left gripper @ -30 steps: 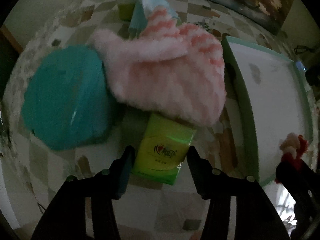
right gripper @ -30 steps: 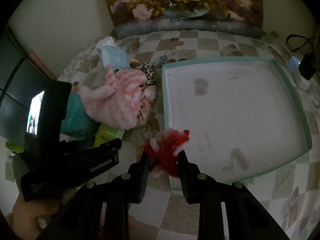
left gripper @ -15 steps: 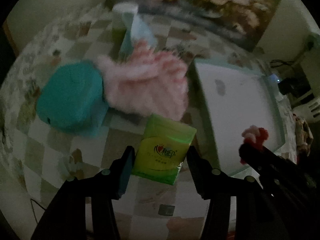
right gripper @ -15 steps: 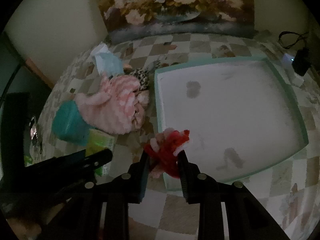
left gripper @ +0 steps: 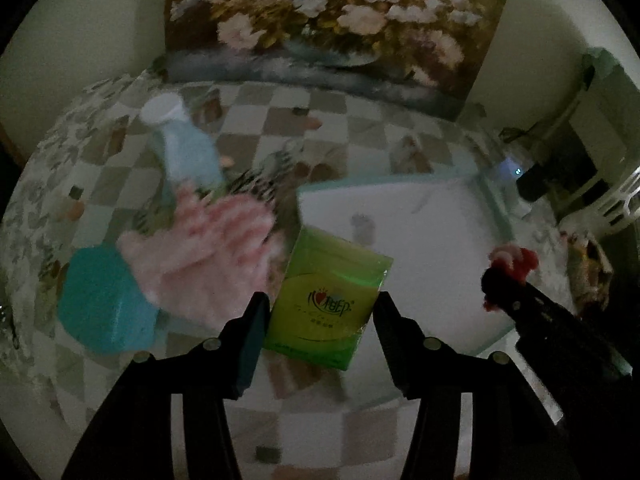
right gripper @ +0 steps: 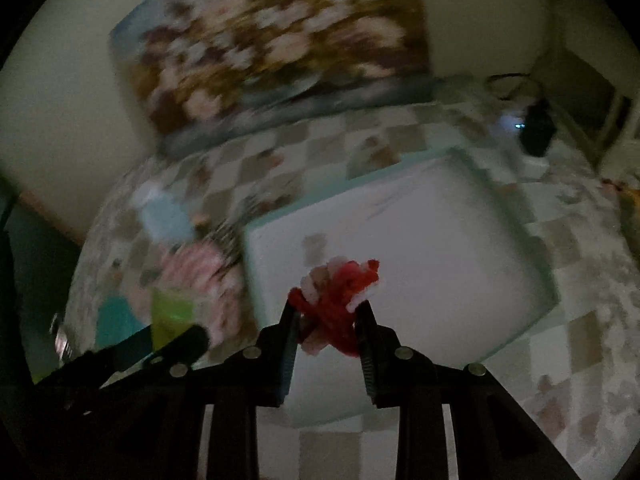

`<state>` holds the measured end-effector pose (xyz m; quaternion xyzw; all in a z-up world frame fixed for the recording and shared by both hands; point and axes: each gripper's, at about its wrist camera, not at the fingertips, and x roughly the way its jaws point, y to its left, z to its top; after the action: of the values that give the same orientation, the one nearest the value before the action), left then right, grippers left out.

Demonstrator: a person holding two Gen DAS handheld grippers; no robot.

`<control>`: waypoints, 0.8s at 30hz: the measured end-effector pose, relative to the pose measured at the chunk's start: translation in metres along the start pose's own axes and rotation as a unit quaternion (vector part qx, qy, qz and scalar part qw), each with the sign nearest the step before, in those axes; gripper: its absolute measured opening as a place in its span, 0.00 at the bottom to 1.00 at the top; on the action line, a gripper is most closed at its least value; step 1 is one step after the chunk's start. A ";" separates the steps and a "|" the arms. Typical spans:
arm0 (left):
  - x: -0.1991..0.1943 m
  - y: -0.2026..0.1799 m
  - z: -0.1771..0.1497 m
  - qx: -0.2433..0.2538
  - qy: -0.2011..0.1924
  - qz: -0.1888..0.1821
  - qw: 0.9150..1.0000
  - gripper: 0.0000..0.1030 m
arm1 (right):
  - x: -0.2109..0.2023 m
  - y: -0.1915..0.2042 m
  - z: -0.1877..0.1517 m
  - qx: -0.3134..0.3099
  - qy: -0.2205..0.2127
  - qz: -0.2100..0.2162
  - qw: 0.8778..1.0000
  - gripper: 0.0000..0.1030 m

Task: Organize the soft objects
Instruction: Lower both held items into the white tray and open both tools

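Tissue pack (left gripper: 326, 300), green, pinched flat between left gripper (left gripper: 320, 316) pads, lifted clear of checkered tablecloth (left gripper: 280, 120), probably headed for white tray (left gripper: 432, 232). Red-and-white yarn bundle (right gripper: 336, 300) squeezed in right gripper (right gripper: 328, 320), hanging over tray floor, likely for same drop. Pink fuzzy glove (left gripper: 208, 252) and teal pouch (left gripper: 100, 300) left on cloth beside tray. Heavy motion blur in right view; spotted item behind glove unreadable. Pale blue item (left gripper: 188, 156) unclear. Tray near corner cut off by gripper bodies.

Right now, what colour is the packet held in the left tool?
Bright green packet, with a red heart logo; it shows best in the left wrist view.
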<state>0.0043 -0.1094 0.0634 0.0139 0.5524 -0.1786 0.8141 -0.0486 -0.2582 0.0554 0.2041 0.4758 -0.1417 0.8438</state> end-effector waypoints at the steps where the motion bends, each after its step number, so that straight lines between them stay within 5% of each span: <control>1: 0.003 -0.004 0.005 0.000 0.000 -0.003 1.000 0.54 | -0.002 -0.007 0.007 0.012 -0.003 -0.009 1.000 0.29; 11: 0.052 -0.041 0.016 0.016 0.022 -0.033 0.999 0.54 | 0.006 -0.068 0.030 0.121 -0.023 -0.065 0.990 0.30; 24: 0.107 -0.068 -0.017 0.068 0.090 -0.035 0.993 0.54 | 0.066 -0.139 -0.004 0.169 0.050 -0.147 0.973 0.30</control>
<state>0.0034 -0.1985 -0.0286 0.0656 0.6104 -0.2419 0.7514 -0.0789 -0.3813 -0.0324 0.2788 0.5112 -0.3322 0.7420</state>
